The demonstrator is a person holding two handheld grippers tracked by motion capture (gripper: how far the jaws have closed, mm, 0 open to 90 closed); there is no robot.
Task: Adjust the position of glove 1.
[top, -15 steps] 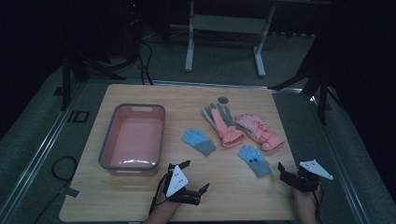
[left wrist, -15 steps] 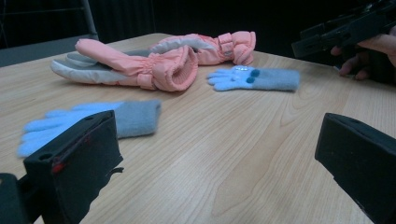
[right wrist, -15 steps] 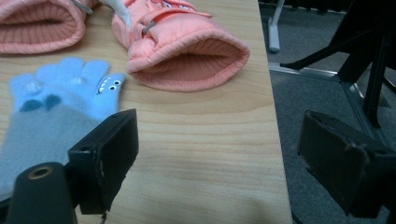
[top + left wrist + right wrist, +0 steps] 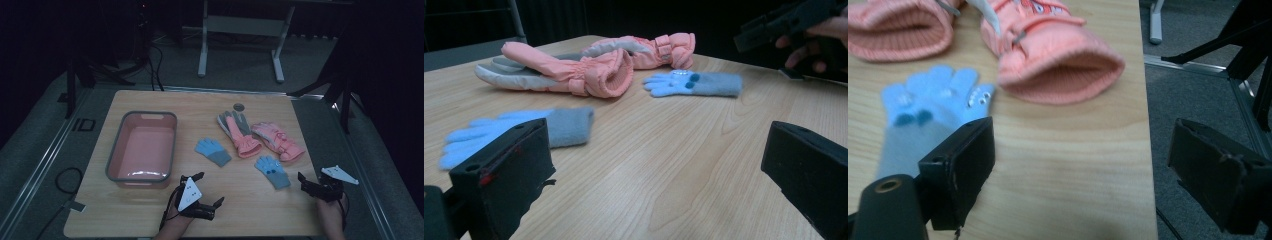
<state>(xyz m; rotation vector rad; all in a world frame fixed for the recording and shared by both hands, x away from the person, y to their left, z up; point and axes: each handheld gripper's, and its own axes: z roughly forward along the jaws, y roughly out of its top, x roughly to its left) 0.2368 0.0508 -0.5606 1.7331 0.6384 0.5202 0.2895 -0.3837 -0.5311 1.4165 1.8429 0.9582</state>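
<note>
We see 2 small blue knit gloves flat on the desk [image 4: 150,220]: the right blue glove [image 4: 272,171] lies just beside our right tool [image 4: 306,184], its fingers toward the cuff of the right pink ski glove [image 4: 278,141], and the left blue glove [image 4: 213,151] lies nearer the middle, up the desk from our left tool [image 4: 207,191]. Neither tool touches a glove. Our right tool's jaws stand wide apart with nothing between them, over the desk's right edge. Our left tool's jaws are also spread and bare, low above the wood near the front edge. A second pink ski glove [image 4: 237,132] lies touching the first, behind the blue ones. A pink tub [image 4: 117,155] with a grey rim stands at the left.
</note>
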